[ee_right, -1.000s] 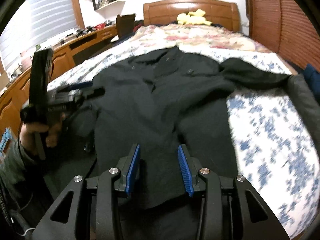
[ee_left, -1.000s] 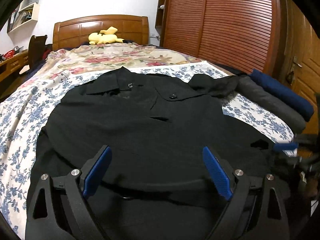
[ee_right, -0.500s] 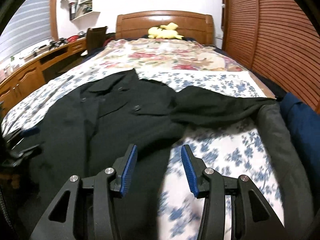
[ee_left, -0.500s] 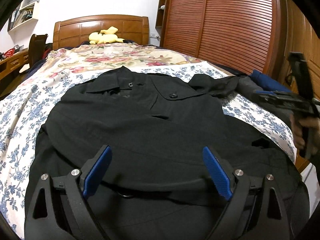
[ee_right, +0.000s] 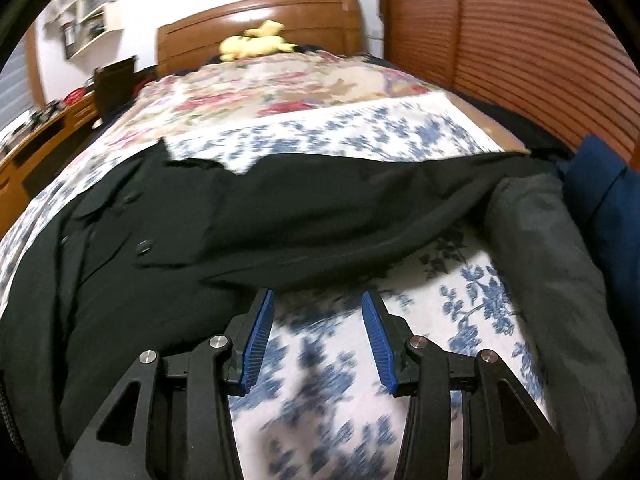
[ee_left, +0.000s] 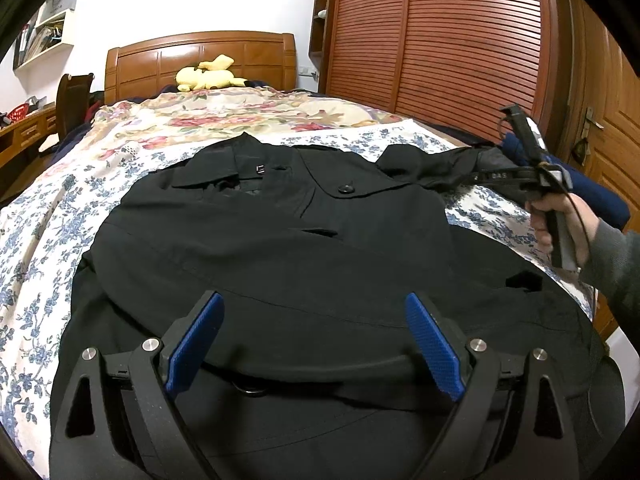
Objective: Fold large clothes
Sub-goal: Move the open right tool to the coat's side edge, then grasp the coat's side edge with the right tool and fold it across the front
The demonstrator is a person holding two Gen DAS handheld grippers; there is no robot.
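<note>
Sleeve fold pending: black button-front coat (ee_left: 280, 256) lies flat on blue-floral bedsheet (ee_right: 460, 304), long black sleeve (ee_right: 360, 208) stretched toward 3 o'clock. Right gripper (ee_right: 318, 340) half open, empty, sleeve edge at its 12 o'clock. Left gripper (ee_left: 316, 344) wide open, empty, above hem. Judgement: pinch sleeve near cuff, carry across chest toward 9 o'clock, keep fabric flat.

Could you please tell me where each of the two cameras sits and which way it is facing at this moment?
Left wrist: on the left tongs, open above the hem of the black coat, facing the headboard; the right hand shows at the right.
Right wrist: on the right tongs, open over the floral sheet, facing the coat's sleeve; only the tongs show.
Shared: coat, headboard, yellow plush toy, wardrobe.
</note>
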